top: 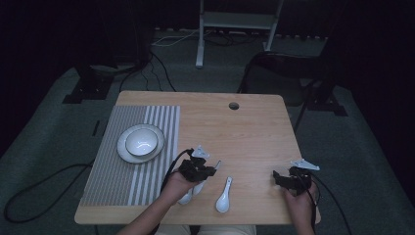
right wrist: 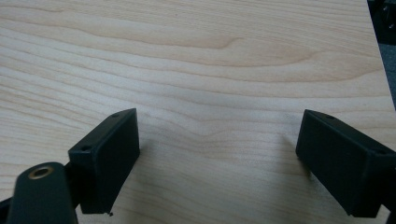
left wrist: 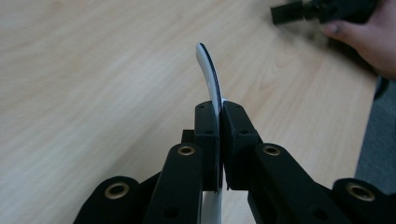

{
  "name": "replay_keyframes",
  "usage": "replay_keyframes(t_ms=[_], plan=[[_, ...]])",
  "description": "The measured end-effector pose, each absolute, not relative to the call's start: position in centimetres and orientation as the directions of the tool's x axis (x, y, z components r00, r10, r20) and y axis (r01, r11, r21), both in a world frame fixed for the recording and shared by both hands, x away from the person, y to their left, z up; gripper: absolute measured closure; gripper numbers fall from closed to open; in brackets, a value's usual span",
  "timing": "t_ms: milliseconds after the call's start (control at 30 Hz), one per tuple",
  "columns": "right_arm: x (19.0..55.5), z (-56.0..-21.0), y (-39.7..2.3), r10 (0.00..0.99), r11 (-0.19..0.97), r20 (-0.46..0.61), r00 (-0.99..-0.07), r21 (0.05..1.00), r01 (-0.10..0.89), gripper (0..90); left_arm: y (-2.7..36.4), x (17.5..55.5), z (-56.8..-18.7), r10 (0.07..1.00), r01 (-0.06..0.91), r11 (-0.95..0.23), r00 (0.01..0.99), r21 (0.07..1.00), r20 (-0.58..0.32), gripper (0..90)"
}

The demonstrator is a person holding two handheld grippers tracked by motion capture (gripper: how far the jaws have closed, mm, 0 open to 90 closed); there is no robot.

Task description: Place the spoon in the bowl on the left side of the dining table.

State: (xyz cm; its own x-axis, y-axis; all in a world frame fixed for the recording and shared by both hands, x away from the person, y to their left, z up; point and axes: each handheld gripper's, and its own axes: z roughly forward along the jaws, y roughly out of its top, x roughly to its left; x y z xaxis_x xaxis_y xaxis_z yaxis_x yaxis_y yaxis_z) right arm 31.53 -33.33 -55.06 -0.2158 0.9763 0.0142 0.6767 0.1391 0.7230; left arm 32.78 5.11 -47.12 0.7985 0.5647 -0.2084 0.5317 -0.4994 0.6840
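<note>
Pinching a white ceramic spoon [left wrist: 208,74] by its handle, the left gripper [top: 200,170] has its jaws pressed together on the thin white edge, as the left gripper view shows, with the handle curving up past the jaw tips above bare wood. In the high view that gripper sits near the front middle of the wooden table [top: 244,127], and something white, probably the spoon's bowl end, shows below the hand, at or just above the tabletop; I cannot tell whether it is lifted clear. A second white spoon [top: 224,195] lies loose on the wood just beside it, untouched. The right gripper [top: 288,179] rests near the table's front right edge, its jaws spread wide with nothing but wood grain between them.

On the striped placemat [top: 115,166] at the left stands a white bowl [top: 144,141] on a white plate [top: 125,152]; the bowl looks empty of spoons.

My reading is that the work is a table setting at an early stage: one spoon is gripped but not yet delivered to the bowl or mat, and the other has yet to be picked up. Both carries across to the mat seem left to do.
</note>
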Motion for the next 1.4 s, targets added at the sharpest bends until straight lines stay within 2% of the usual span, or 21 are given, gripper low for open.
replay_keyframes(t_ms=[667,1400], plan=[[31.5,-55.1,-33.3,0.977,0.137,0.015,-0.214,0.723,0.677,12.8,12.4,35.2,-44.1,0.691,0.561,-0.335,0.692,0.757,-0.207,85.4],[31.5,-55.1,-33.3,0.978,0.134,0.015,-0.209,0.723,0.678,12.8,22.0,38.8,-42.6,0.834,0.555,-0.103,0.501,0.826,-0.232,85.4]])
